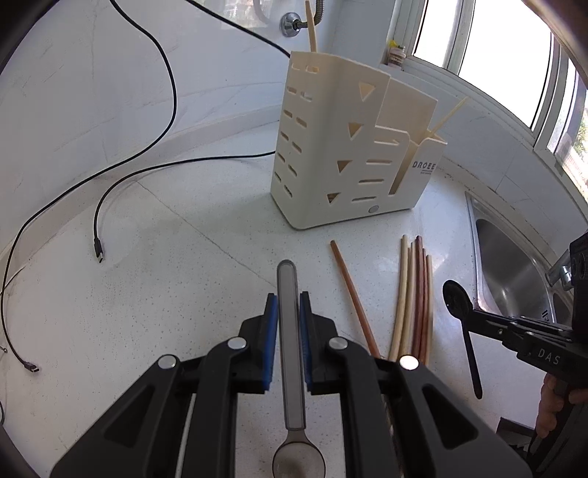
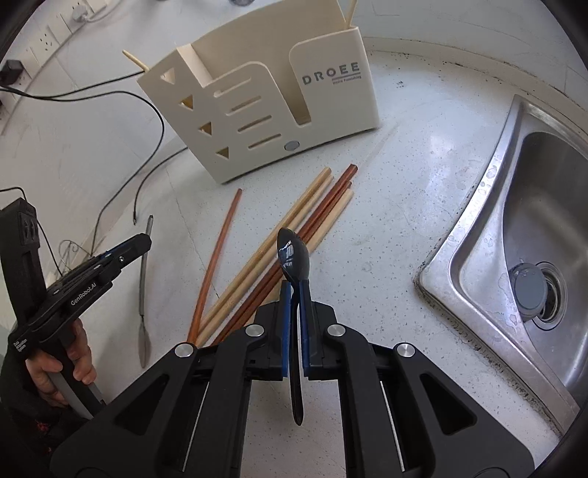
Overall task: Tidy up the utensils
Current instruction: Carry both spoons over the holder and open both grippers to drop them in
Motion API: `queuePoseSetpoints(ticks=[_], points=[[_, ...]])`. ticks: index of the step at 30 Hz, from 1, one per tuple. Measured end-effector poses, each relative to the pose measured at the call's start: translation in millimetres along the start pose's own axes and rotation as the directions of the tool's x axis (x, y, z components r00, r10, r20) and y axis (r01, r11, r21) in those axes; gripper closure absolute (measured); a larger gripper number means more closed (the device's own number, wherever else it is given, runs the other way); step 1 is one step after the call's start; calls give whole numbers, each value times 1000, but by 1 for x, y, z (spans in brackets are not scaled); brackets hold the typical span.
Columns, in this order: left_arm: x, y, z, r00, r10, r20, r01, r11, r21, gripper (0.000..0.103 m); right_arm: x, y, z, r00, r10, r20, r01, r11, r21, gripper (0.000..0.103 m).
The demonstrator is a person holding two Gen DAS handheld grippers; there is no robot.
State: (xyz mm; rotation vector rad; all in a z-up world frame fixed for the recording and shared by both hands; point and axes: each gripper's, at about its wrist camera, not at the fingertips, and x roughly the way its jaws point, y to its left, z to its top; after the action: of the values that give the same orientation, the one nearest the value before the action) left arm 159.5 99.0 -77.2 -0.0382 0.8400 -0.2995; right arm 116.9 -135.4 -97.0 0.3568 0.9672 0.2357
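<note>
Nearest in the left wrist view, the left gripper point(image 1: 288, 305) is closed on the handle of a metal spoon point(image 1: 292, 353), whose bowl lies back under the camera while the handle end points forward past the blue pads point(image 1: 271, 320). In the right wrist view, the right gripper point(image 2: 295, 290) is clamped narrowly on a black spoon point(image 2: 293, 253); its glossy bowl stands out ahead of the fingertips and its handle runs back between the jaws. The jaws have just been closing, with that spoon between them. Both spoons are seen lifted off the speckled white worktop point(image 1: 183, 257).

Just beyond, a bundle of chopsticks point(image 2: 294, 235) lies on the worktop, with a single reddish chopstick point(image 2: 217, 257) set apart beside it. Farther on, a cream utensil holder point(image 2: 264, 110) marked DROEE stands upright, with a few pale chopsticks point(image 1: 311, 29) already standing in its compartments. A steel sink point(image 2: 533, 239) is sunk into the worktop to one side, and black cables point(image 1: 110, 176) trail across the worktop on the other.
</note>
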Motion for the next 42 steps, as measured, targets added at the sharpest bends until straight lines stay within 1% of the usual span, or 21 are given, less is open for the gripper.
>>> queuePoseSetpoints(ticks=[2,4,5,8,11,13,14,17,20,23,26,29,32,34,37,40,42], points=[[-9,-3,6,998,-6,57,6,1000,0,92,-12,-4,4,994,77,73,-78,997,10,99],[-18,-8,14,993,-12,119,12,1000,-2,92,-22,-7,12,981,124,151,-126,992,4,99],[-21,-11,19,989,-13,146,13,1000,-2,92,-26,-8,16,974,134,182,-135,991,-6,99],[-30,-22,38,978,-10,210,9,1000,6,92,-31,-6,31,963,139,232,-129,990,-56,99],[-41,-31,55,961,-24,274,21,1000,15,92,-34,-3,51,950,139,281,-112,988,-109,99],[-49,-36,67,946,-22,323,19,1000,14,92,-39,-4,67,926,173,336,-134,982,-136,99],[-52,-38,73,938,-33,345,30,999,13,92,-41,-4,75,912,179,370,-134,980,-146,99],[-61,-45,92,912,-39,408,34,999,20,92,-43,-3,103,881,179,437,-114,979,-170,99],[-64,-50,113,891,-29,452,22,1000,19,92,-42,-4,131,860,182,477,-101,977,-190,99],[-69,-52,135,873,-24,487,29,1000,-3,92,-40,-8,155,841,212,499,-122,971,-207,99],[-76,-51,152,854,-28,520,42,999,-14,92,-38,-10,174,815,251,521,-156,963,-221,99],[-84,-48,166,839,-42,543,65,998,-23,92,-32,-12,190,803,274,530,-176,957,-229,99],[-91,-43,177,821,-37,570,72,997,-38,92,-27,-10,200,791,291,538,-184,952,-245,99],[-91,-40,184,814,-33,580,73,996,-47,92,-25,-10,203,780,300,549,-187,949,-253,99],[-84,-38,192,815,-16,580,55,997,-49,92,-19,-12,205,766,318,559,-207,945,-255,99],[-71,-39,193,822,6,569,20,999,-39,92,-12,-19,201,746,324,582,-220,945,-243,99],[-61,-39,192,832,7,555,10,1000,-27,92,-8,-23,200,736,327,593,-235,944,-230,99]])
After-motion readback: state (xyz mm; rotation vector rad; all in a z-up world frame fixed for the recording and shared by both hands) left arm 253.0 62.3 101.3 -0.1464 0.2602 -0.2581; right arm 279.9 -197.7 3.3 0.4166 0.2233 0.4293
